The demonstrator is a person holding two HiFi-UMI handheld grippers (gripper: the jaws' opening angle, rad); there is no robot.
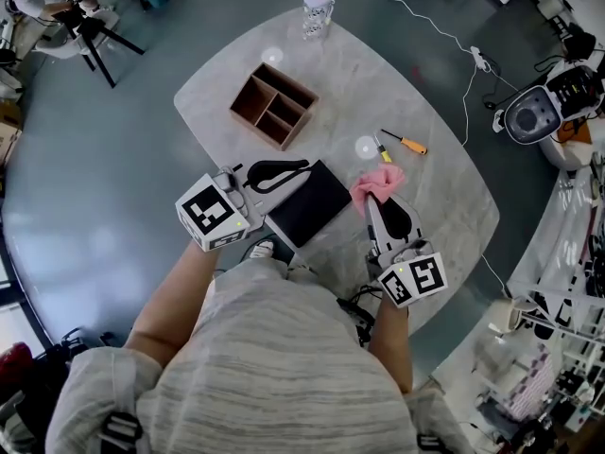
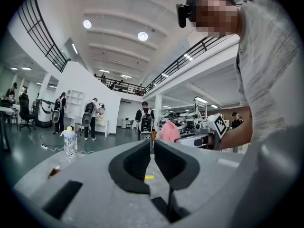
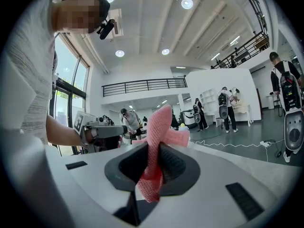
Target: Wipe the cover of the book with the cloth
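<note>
A black book (image 1: 309, 203) lies flat on the grey table (image 1: 444, 206), near its front edge. My right gripper (image 1: 371, 200) hovers just right of the book and is shut on a pink cloth (image 1: 378, 182), which bunches up above the jaws. In the right gripper view the cloth (image 3: 159, 122) is pinched between the black pads and hangs out below them. My left gripper (image 1: 304, 165) sits at the book's far left corner, jaws together with nothing between them. From the left gripper view (image 2: 152, 144) the cloth (image 2: 168, 131) shows beyond the jaws; the book is hidden.
A wooden box with compartments (image 1: 273, 105) stands at the middle of the table. Behind it is a clear bottle with a yellow cap (image 1: 317, 11). An orange-handled screwdriver (image 1: 405, 142) lies right of the cloth. A white cable (image 1: 468, 93) trails off the table's right side.
</note>
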